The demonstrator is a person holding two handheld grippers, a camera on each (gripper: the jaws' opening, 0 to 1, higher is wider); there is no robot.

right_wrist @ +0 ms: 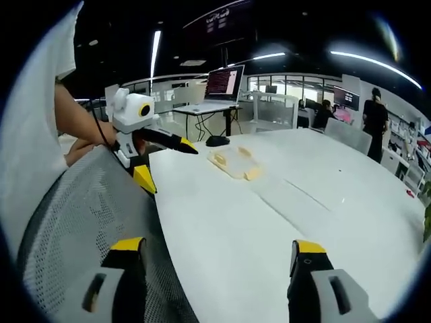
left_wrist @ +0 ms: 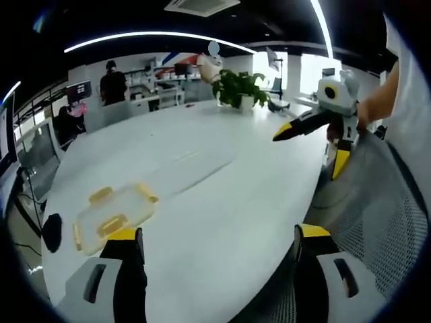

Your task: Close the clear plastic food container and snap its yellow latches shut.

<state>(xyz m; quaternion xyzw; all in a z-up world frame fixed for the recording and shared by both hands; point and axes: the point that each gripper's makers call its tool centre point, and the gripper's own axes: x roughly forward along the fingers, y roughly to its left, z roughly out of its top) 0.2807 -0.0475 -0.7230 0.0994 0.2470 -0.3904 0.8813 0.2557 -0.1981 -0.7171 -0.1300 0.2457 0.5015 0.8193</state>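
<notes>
The left gripper (left_wrist: 219, 245) hangs released over the near edge of the white table (left_wrist: 222, 195), jaws wide apart and holding nothing. Just beyond its left jaw, the clear container (left_wrist: 113, 215) with yellow latches lies flat on the table. The right gripper (right_wrist: 219, 259) is likewise spread and empty, above the table edge and a mesh chair back (right_wrist: 87, 222). From there the container (right_wrist: 234, 161) sits well away, mid-table, with a laptop (right_wrist: 219, 91) on a desk behind.

We see a clear container (left_wrist: 113, 214) with yellow latches, a white surface (left_wrist: 222, 202), black yellow-tipped tongs (left_wrist: 219, 243), a grey mesh chair (right_wrist: 87, 215)
</notes>
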